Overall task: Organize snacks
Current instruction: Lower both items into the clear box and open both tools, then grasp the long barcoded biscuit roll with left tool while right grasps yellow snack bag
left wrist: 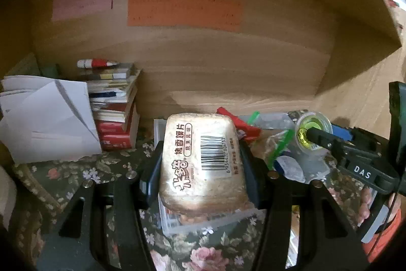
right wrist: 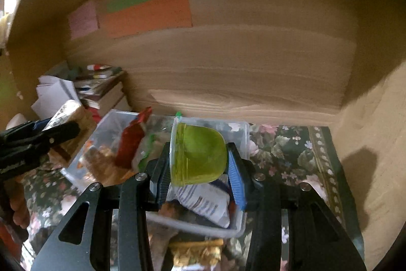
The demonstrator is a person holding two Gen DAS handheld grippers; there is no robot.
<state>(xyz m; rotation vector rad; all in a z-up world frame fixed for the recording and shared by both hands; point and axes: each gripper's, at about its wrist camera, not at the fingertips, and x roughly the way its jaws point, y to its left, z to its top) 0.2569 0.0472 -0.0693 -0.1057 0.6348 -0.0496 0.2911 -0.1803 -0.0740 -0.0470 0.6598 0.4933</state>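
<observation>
- Only the left wrist view shows the barcode and brown lettering on the clear-wrapped, golden toasted-bun-slice packet (left wrist: 203,164), clamped between the left gripper (left wrist: 201,164) fingers above the clear plastic bin (left wrist: 192,226).
- The right wrist view shows the right gripper (right wrist: 199,164) closed on a clear cup of green jelly (right wrist: 199,156) above that bin's other snack packets.
- The bin sits on a dark floral tablecloth (right wrist: 286,151) against a wooden wall (left wrist: 228,62).

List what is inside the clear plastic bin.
The clear plastic bin holds a red wrapper, a white striped packet and a bag with a green strip. The green jelly cup in the right claw covers whatever lies beneath.
</observation>
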